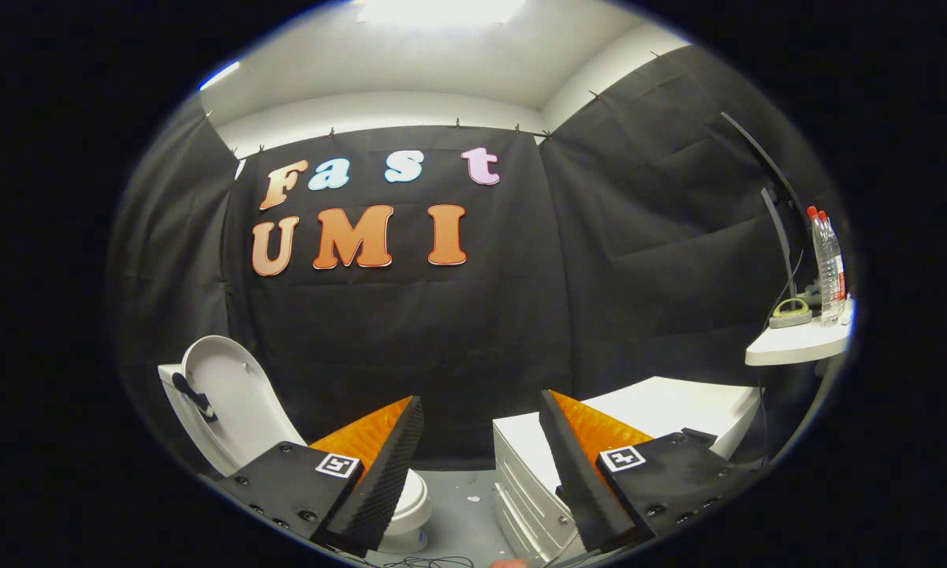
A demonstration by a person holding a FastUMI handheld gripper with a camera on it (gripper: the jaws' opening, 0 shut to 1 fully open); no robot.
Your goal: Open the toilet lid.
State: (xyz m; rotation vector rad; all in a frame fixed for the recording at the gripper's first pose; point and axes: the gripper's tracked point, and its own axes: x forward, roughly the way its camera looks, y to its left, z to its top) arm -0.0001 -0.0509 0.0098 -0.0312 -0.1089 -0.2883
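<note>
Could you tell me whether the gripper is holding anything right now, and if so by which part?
Nothing is held. The gripper is open, its fingers spread with only floor and booth wall between them; the toilet lid already stands raised, off beyond one finger.

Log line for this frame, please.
toilet lid: raised, upright | gripper: open, empty, apart from toilet | white cabinet: beyond right finger

Camera riding the tongs (pixel 481 465), low, level, facing the booth wall (pixel 410 331)

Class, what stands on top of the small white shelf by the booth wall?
On the white shelf stand two clear bottles with red caps and a small grey-green object. The shelf's far end is out of sight. The open gripper holds nothing.
</note>
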